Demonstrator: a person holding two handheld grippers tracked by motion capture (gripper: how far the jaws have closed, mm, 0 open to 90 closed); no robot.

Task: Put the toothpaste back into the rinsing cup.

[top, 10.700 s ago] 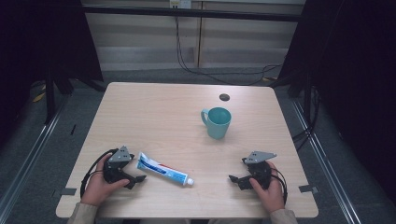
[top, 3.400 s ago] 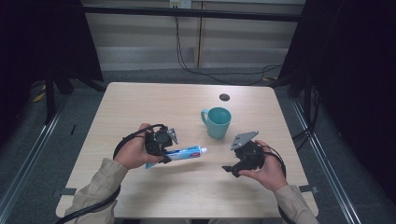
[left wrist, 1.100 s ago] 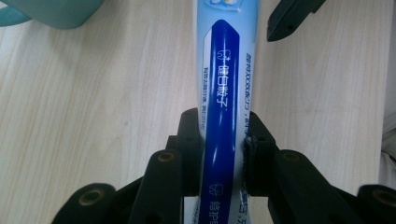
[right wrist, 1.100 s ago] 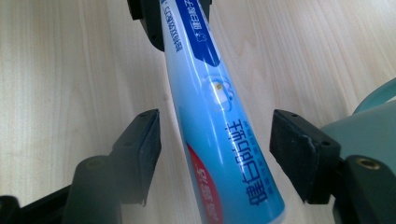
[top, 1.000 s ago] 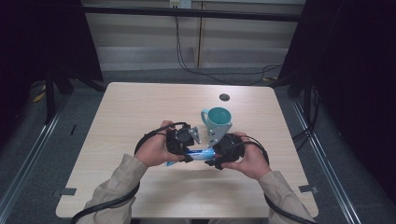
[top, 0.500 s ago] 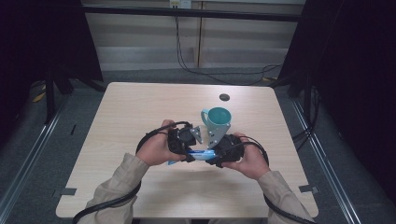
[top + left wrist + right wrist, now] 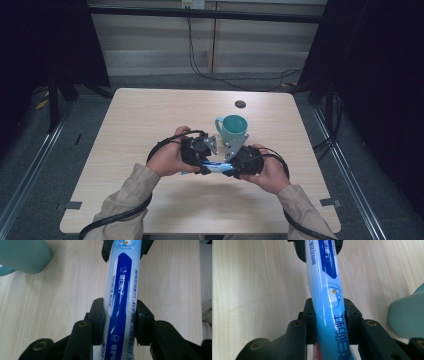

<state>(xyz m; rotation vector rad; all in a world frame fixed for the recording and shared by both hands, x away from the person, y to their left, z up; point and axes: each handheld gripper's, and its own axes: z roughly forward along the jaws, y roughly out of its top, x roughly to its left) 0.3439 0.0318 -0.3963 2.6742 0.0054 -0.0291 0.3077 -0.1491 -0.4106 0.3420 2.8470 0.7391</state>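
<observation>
From the high view, two tongs meet at mid-worktop: the left tongs (image 7: 204, 162) and the right tongs (image 7: 231, 166) face each other, one blue toothpaste tube (image 7: 216, 166) spanning between them. One teal mug (image 7: 234, 128) stands just beyond them, and one small dark disc (image 7: 240, 104) lies farther back. The worktop (image 7: 150, 115) is pale wood; grey floor and dark curtains surround it.

In the left gripper view, the left tongs (image 7: 120, 315) are clenched on the tube (image 7: 122, 290), with the mug (image 7: 23, 255) at upper left.

In the right gripper view, the right tongs (image 7: 329, 315) grasp the same tube (image 7: 325, 282), the mug (image 7: 408, 315) just beside them at right.
</observation>
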